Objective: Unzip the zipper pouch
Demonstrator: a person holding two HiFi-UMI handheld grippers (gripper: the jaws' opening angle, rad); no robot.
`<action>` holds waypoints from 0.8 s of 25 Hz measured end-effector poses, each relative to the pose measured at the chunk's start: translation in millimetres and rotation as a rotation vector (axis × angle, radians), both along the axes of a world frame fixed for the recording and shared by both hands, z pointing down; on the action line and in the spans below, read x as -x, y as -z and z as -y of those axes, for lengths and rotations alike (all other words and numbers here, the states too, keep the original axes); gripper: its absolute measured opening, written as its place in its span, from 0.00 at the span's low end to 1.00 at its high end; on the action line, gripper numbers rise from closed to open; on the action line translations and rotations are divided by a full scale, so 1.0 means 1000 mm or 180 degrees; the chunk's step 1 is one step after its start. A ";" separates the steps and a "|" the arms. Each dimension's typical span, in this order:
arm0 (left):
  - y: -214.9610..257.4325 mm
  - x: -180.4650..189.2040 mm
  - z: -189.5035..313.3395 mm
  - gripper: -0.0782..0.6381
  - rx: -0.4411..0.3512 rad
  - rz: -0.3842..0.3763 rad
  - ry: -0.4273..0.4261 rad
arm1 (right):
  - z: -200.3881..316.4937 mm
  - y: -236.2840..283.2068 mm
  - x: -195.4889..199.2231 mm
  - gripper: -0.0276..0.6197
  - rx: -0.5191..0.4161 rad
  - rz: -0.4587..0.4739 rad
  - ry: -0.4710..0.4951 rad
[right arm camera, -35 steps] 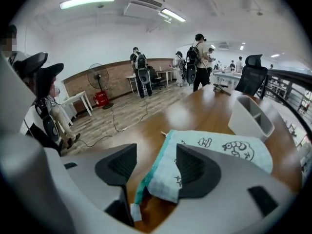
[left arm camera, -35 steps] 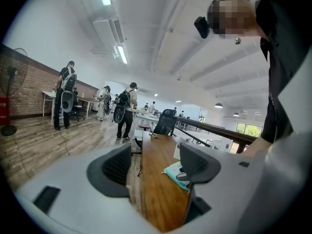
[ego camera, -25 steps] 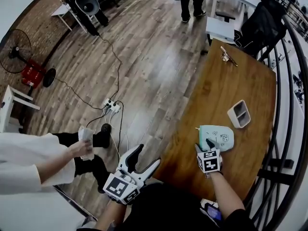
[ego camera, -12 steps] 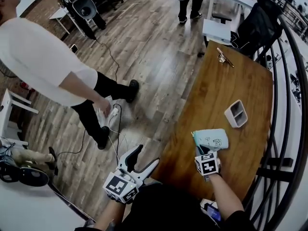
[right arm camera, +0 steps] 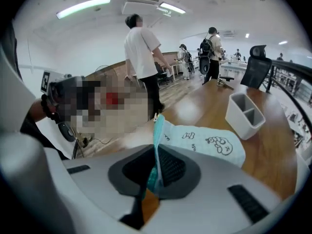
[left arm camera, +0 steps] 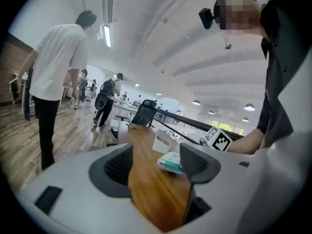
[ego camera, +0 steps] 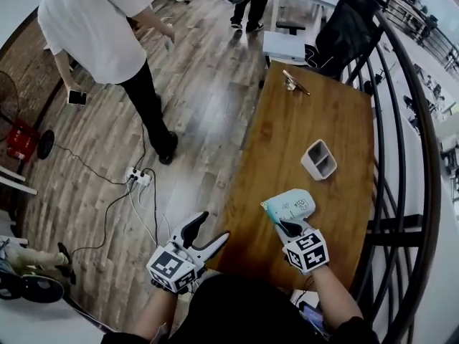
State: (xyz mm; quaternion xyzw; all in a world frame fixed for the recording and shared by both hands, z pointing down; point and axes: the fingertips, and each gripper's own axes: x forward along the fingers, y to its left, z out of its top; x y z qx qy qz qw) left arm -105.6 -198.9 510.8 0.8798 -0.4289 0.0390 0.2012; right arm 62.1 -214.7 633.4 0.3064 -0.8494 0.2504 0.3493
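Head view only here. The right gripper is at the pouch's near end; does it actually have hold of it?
Observer: Yes. In its own view the right gripper, whose jaws have just been closing, pinches the zipper pouch by its teal zipper edge.
Operator: And the other hand?
Observer: The left gripper is empty: jaws apart, only the table showing between them.
Operator: What's left to grab?
Observer: The zipper pull, at the pinched edge's upper end, beyond the jaws.

No readable txt, nos. or brands anywhere. Print on the zipper pouch (right arm camera: pixel 209 143), centre-right of right gripper view: small dark doodles, marks beside them too small to read. The marker cubes (ego camera: pixel 306 251), lower part of head view: b/w square patterns only, no letters.
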 end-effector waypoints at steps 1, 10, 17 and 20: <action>-0.002 -0.007 0.001 0.54 -0.0005 -0.0010 -0.0102 | -0.002 0.006 -0.002 0.07 -0.0017 0.0045 0.0009; -0.004 -0.065 -0.002 0.53 -0.0089 -0.0032 -0.1197 | -0.029 0.070 -0.013 0.07 -0.0177 0.0480 0.0471; 0.020 -0.102 -0.014 0.46 -0.0319 -0.0062 -0.2037 | -0.068 0.139 -0.015 0.07 -0.0128 0.1046 0.1188; 0.032 -0.115 -0.022 0.44 -0.0412 -0.0012 -0.2329 | -0.080 0.161 -0.012 0.07 -0.0169 0.1155 0.1416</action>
